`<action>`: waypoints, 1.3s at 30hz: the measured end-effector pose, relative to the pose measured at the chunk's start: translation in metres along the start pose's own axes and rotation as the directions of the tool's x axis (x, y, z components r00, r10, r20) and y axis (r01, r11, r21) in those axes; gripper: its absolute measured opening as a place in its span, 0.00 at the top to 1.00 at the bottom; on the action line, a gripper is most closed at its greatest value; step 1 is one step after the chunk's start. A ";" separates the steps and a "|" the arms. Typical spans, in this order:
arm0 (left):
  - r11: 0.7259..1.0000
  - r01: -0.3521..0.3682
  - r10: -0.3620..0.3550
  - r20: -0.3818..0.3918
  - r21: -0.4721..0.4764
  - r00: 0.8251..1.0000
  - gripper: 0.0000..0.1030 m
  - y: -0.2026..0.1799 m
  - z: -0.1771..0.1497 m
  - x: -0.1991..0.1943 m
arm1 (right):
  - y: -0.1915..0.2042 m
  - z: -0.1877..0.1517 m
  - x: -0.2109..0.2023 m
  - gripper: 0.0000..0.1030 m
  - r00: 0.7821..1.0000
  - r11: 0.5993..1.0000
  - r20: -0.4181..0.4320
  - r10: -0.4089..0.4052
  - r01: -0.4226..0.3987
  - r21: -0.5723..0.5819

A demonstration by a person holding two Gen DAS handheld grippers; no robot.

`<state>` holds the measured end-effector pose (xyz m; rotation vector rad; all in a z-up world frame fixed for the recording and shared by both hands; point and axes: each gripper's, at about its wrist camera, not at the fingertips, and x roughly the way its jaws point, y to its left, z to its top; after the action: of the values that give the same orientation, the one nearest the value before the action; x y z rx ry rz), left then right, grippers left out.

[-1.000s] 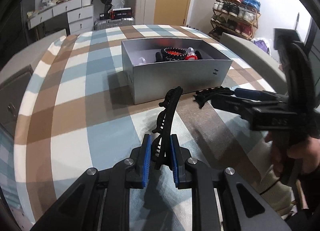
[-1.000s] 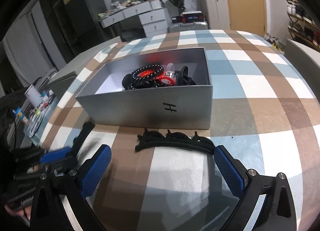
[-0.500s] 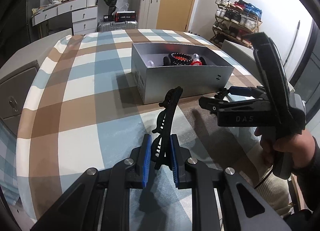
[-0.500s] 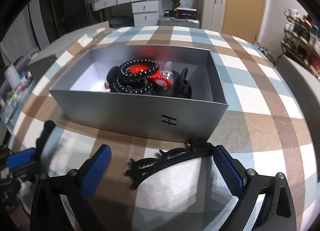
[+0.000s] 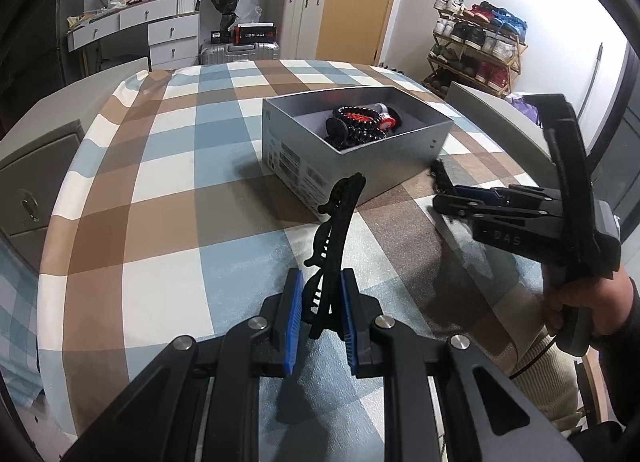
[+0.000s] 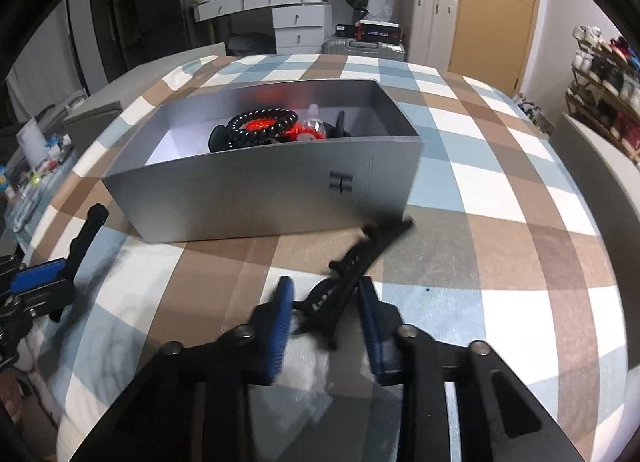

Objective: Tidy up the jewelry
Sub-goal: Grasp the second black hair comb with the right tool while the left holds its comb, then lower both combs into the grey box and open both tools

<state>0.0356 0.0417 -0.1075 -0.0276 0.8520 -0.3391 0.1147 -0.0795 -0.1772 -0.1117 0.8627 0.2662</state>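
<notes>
While the left gripper (image 5: 320, 308) clamps a black hair clip (image 5: 334, 246) upright between its blue pads (image 5: 291, 322), the right gripper (image 6: 324, 312) is closing around a second black hair clip (image 6: 356, 266) lying on the checked tablecloth (image 6: 500, 198); pads look near it, contact unclear from blur. Second clip sits just in front of the grey box (image 6: 256, 194), near its right corner. Inside the box: black beaded bracelets (image 6: 260, 128) and a red-and-white piece (image 6: 308, 130). A hand (image 5: 588, 302) holds the right gripper's handle.
</notes>
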 end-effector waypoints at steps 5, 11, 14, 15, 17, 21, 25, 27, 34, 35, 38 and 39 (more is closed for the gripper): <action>1.000 -0.005 0.005 0.002 -0.003 1.000 0.87 -0.002 0.002 -0.002 | -0.011 -0.008 -0.010 0.77 0.998 0.997 0.033 0.062 -0.063 0.038; 1.000 -0.010 0.010 0.007 -0.003 1.000 0.87 -0.004 0.007 -0.006 | -0.019 -0.015 -0.033 0.77 0.988 0.990 0.100 0.120 -0.126 0.059; 1.000 -0.019 0.019 0.017 0.001 1.000 0.87 -0.007 0.012 -0.010 | -0.027 -0.014 -0.048 0.77 0.976 0.980 0.143 0.163 -0.178 0.093; 1.000 -0.021 0.021 0.022 0.003 1.000 0.87 -0.008 0.014 -0.012 | -0.030 -0.013 -0.053 0.77 0.971 0.976 0.161 0.176 -0.193 0.099; 1.000 -0.018 0.018 0.031 0.006 0.999 0.87 -0.010 0.018 -0.014 | -0.033 -0.010 -0.063 0.76 0.962 0.970 0.186 0.200 -0.221 0.100; 1.000 -0.019 0.018 0.062 0.014 0.998 0.87 -0.012 0.035 -0.020 | -0.031 0.005 -0.082 0.76 0.938 0.960 0.235 0.254 -0.275 0.061; 1.000 -0.012 0.011 0.082 0.015 0.997 0.87 -0.012 0.054 -0.018 | -0.031 0.022 -0.090 0.76 0.905 0.937 0.277 0.323 -0.347 0.043; 1.000 -0.016 0.014 0.095 0.023 0.995 0.87 -0.014 0.066 -0.014 | -0.032 0.031 -0.090 0.76 0.890 0.926 0.293 0.350 -0.376 0.037; 0.999 0.001 -0.007 0.126 0.047 0.992 0.87 -0.025 0.094 -0.002 | -0.036 0.057 -0.074 0.76 0.864 0.908 0.312 0.395 -0.419 0.011; 0.999 0.006 -0.012 0.126 0.050 0.992 0.87 -0.026 0.097 0.000 | -0.037 0.060 -0.070 0.76 0.862 0.906 0.311 0.399 -0.423 0.011; 0.999 0.017 -0.023 0.119 0.049 0.993 0.87 -0.028 0.105 0.010 | -0.039 0.067 -0.061 0.76 0.860 0.901 0.306 0.409 -0.433 0.011; 0.998 0.027 -0.032 0.112 0.052 0.993 0.87 -0.029 0.108 0.015 | -0.040 0.069 -0.057 0.76 0.858 0.900 0.306 0.411 -0.436 0.015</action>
<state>0.1165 -0.0022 -0.0428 -0.0126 0.7315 -0.3830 0.1414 -0.1143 -0.0894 0.1995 0.5881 0.6457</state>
